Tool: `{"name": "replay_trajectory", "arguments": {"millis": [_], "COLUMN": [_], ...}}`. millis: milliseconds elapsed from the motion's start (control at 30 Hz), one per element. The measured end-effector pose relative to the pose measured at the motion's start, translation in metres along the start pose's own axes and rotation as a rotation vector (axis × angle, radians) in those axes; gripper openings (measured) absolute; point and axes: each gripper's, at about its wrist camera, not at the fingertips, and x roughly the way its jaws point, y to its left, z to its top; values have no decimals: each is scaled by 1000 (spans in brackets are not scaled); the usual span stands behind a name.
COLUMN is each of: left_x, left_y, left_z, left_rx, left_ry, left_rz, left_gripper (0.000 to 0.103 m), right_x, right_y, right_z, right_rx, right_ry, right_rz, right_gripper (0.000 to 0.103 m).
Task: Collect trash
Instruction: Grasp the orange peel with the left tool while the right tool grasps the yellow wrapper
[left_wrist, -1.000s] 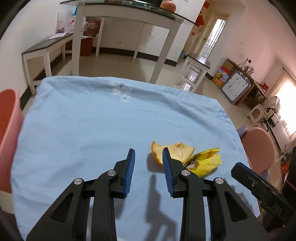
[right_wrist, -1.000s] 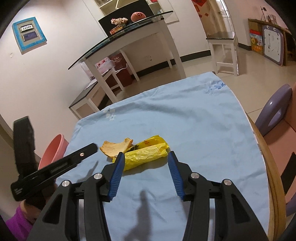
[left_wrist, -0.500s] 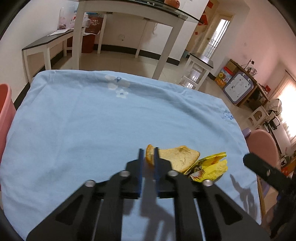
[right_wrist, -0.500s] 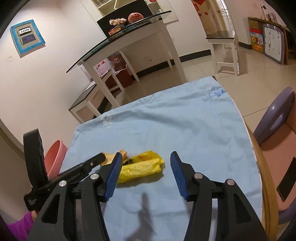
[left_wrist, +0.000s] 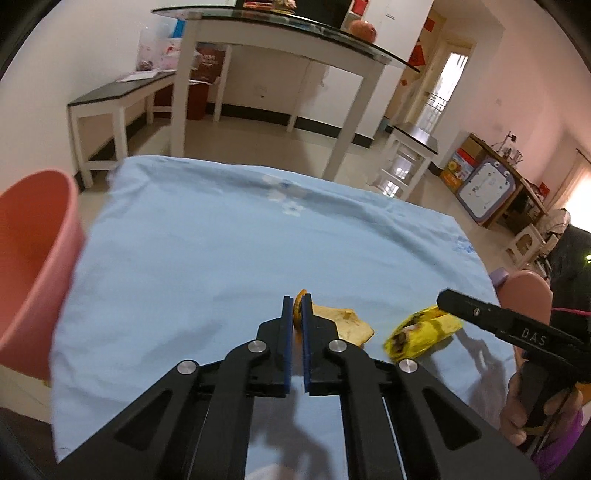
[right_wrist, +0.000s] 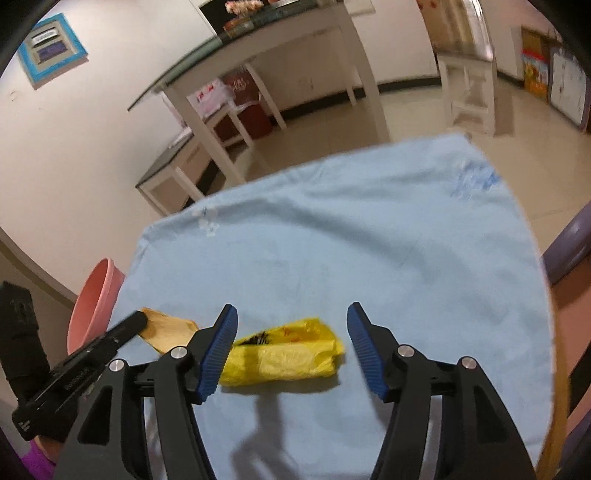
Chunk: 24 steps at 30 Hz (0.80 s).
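My left gripper (left_wrist: 296, 308) is shut on the edge of an orange peel (left_wrist: 341, 323) and holds it just above the light blue tablecloth (left_wrist: 221, 251). The peel also shows in the right wrist view (right_wrist: 168, 328), at the tip of the left gripper. A crumpled yellow wrapper (right_wrist: 284, 352) lies on the cloth between the open fingers of my right gripper (right_wrist: 291, 325). The wrapper also shows at the right of the left wrist view (left_wrist: 421, 330).
A pink bin (left_wrist: 33, 258) stands off the table's left edge; it also shows in the right wrist view (right_wrist: 94, 302). A pink chair (left_wrist: 528, 291) and a purple chair (right_wrist: 569, 240) stand at the right side. A glass-topped white table (left_wrist: 280, 33) stands behind.
My left gripper closed on the orange peel and has lifted it away from the yellow wrapper, toward the left. My right gripper has come closer over the wrapper, still open.
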Motion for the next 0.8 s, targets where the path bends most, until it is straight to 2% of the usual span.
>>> {"name": "replay_trajectory", "arguments": {"millis": [433, 500, 633, 800], "left_x": [-24, -27, -34, -40], "left_y": [28, 31, 36, 41], "left_z": [-14, -15, -18, -23], "left_rx": [-28, -31, -41, -53], "left_ry": [-21, -25, -33, -36], "left_rz": [24, 29, 39, 45], "left_gripper": [4, 4, 4, 4], "right_x": [-8, -12, -21, -8], "right_y": [55, 64, 70, 74], "right_z": [-54, -59, -58, -49], "right_rx": [-99, -144, -186, -219], "right_ry": [115, 112, 53, 52], "right_rz": [129, 119, 68, 19], "right_gripper": [61, 61, 61, 61]}}
